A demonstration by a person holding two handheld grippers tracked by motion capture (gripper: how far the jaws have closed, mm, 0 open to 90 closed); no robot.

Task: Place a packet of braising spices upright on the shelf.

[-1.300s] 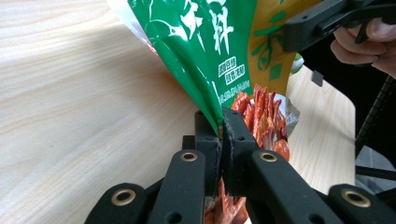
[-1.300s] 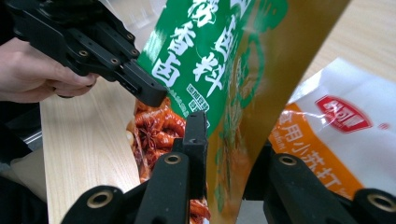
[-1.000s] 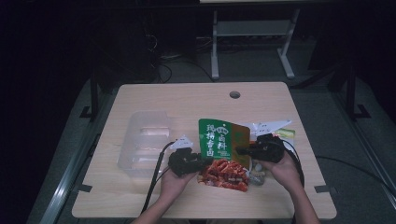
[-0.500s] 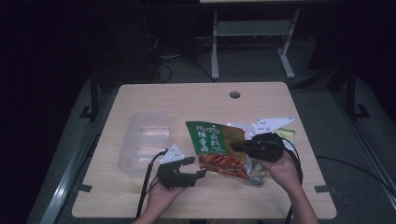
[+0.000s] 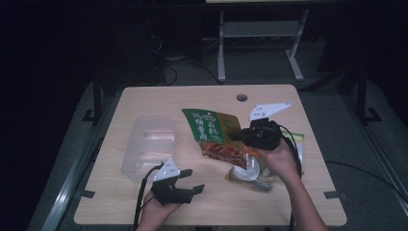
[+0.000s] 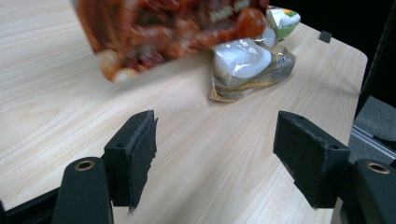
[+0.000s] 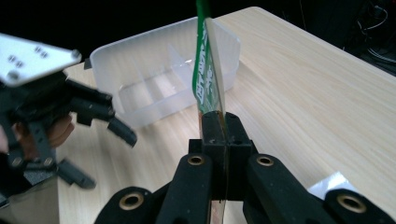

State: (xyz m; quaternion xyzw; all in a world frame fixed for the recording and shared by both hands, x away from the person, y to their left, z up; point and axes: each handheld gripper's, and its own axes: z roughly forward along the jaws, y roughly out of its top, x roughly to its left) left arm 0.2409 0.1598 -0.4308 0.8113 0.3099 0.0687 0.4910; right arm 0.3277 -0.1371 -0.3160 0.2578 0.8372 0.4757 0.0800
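Setting: dark room, wooden table (image 5: 144,202).
High view: right gripper (image 5: 235,137) lifts green snack pouch (image 5: 216,134) beside clear tray (image 5: 146,144).
Left gripper view: left gripper (image 6: 215,154) — jaws just opened, nothing between; silver packet (image 6: 247,65) ahead.
Right gripper view: jaws clamped on pouch edge.

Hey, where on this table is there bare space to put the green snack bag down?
Bare wood runs along the far edge around the cable hole, and at the near edge between the left gripper and the clear packet. It is crowded mid-right, where the right gripper holds the green bag, and beside the clear tray.
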